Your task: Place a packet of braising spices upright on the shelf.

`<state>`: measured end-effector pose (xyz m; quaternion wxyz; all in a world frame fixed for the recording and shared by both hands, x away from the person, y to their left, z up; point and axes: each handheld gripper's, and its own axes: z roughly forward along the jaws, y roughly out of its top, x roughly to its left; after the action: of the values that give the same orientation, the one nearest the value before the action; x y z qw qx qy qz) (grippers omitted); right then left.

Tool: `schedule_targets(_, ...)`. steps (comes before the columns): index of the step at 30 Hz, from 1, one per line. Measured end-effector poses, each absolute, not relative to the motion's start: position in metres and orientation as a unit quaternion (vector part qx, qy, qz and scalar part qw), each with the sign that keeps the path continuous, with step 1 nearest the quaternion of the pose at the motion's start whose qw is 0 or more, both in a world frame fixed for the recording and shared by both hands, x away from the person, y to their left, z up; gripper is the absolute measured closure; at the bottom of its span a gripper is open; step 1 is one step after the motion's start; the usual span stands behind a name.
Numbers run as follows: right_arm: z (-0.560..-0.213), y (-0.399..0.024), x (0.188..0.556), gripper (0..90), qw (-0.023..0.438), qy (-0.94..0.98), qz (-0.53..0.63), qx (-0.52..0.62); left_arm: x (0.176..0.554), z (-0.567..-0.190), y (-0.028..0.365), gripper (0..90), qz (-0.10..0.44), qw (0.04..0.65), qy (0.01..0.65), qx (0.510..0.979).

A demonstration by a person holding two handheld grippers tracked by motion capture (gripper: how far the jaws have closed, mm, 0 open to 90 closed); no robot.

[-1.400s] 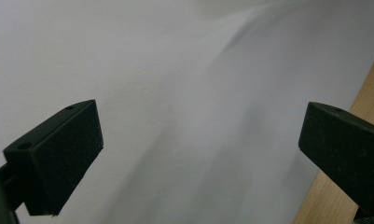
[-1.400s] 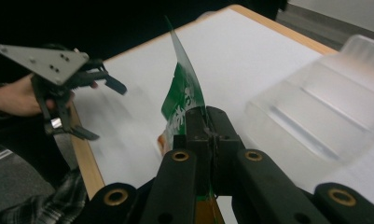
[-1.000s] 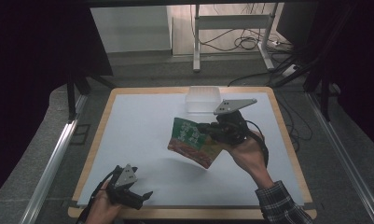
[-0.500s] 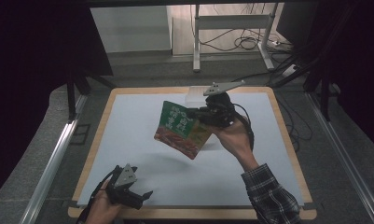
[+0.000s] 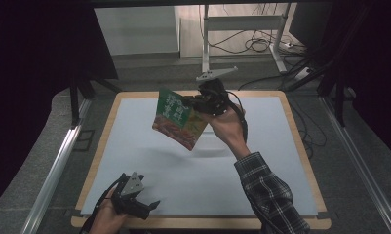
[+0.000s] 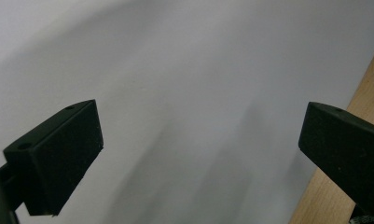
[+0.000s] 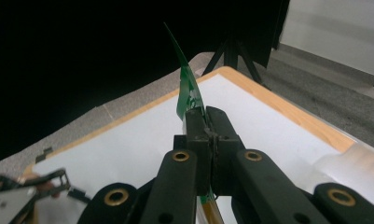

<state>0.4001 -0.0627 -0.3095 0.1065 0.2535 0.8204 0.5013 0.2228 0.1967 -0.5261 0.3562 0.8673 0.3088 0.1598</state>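
1. Holding a green snack packet in my right hand-held gripper, I have it up in the air over the far half of the bench, a little right of the middle.
2. In the right gripper view the jaws are pressed tight together on one thin edge of the packet, which stands up edge-on beyond the pads.
3. From the high view the packet hangs tilted, its printed face towards the near-left corner, clear of the white surface with its shadow underneath.
4. My left hand-held gripper rests at the near edge, close to the near-left corner. In the left gripper view its jaws stand wide apart with nothing between them, just white bench and a strip of wooden rim.
5. I judge this as the carry step: the packet is lifted and on its way, not yet set down anywhere.
6. A pale, see-through container shows blurred at the far edge in the right gripper view, just beside my right hand; I cannot tell whether that is where the packet goes.
7. Next move, as I see it, calls for keeping the pinch firm, since a thin edge grip lets the packet swing or slip, and lowering it level before I let the jaws part.
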Motion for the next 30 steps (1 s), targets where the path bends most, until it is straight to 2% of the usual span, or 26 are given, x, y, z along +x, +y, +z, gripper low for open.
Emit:
schedule_targets(12,-0.293,-0.054,0.426,88.4,0.139,0.806,0.509,0.267,0.222,-0.525,0.196,0.0,0.161,0.353,0.309,0.868)
schedule_targets(30,-0.3,-0.094,0.431,88.4,0.158,0.819,0.468,0.291,0.222,-0.526,0.195,0.0,0.16,0.349,0.309,0.87)
